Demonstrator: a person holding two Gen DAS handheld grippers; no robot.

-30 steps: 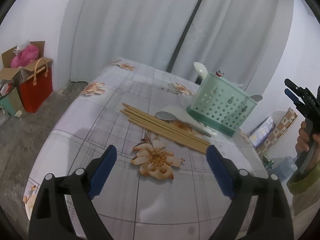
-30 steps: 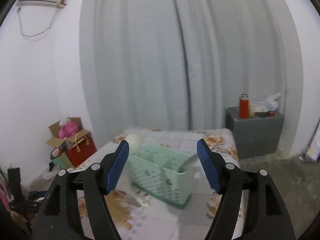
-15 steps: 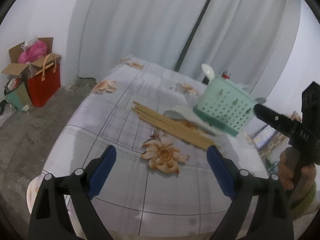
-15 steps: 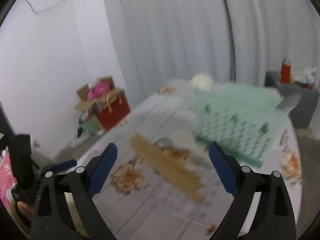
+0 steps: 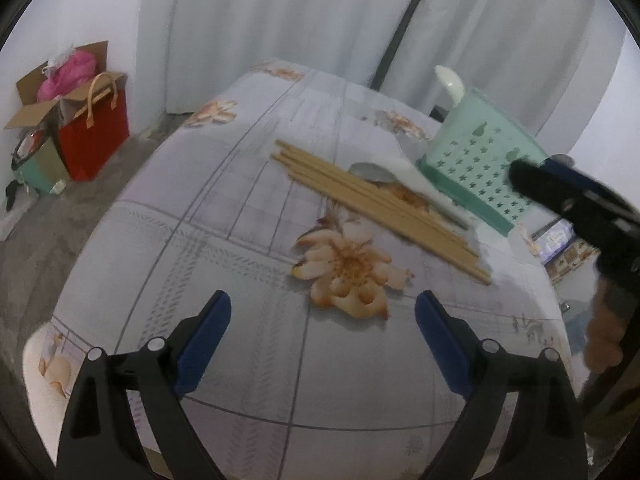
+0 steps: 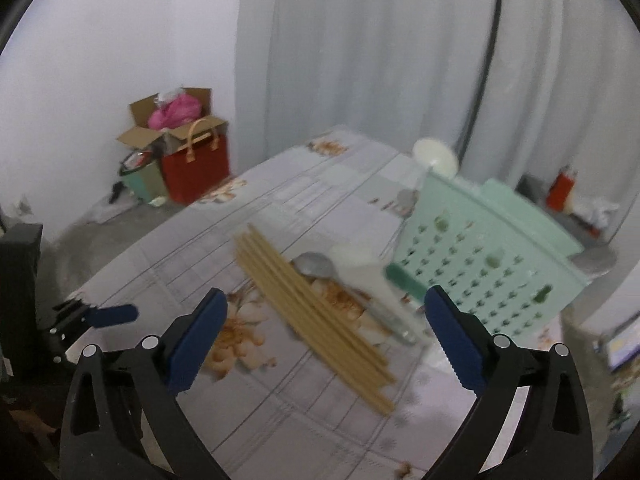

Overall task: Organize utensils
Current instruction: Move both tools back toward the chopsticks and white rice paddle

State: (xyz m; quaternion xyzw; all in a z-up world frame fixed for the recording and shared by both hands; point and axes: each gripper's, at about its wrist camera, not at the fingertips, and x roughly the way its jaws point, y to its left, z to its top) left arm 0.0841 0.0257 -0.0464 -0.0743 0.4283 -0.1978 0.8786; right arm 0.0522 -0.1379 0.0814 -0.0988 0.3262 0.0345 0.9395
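A table draped in a flower-print cloth (image 5: 248,248) fills both views. From the left: the left gripper (image 5: 322,334) hovers low over the near edge of the table, its blue-padded fingers (image 5: 202,338) spread wide and holding nothing. Past a large printed flower lies a bundle of wooden chopsticks (image 5: 372,204), running diagonally, with a metal spoon (image 5: 370,172) and a white spoon (image 6: 360,264) just beside them. Further right stands a mint-green perforated utensil basket (image 5: 484,168), a white ladle (image 5: 450,80) already upright inside it. At the far right, the right gripper (image 6: 325,330) reaches in above the chopsticks, fingers also wide apart and empty, tilted downward toward the bundle. The likely risk: the chopsticks lie loose and close together, so a pinch may catch only some and scatter or roll the rest toward the table edge; the overlapping spoon handles could also be dragged along.
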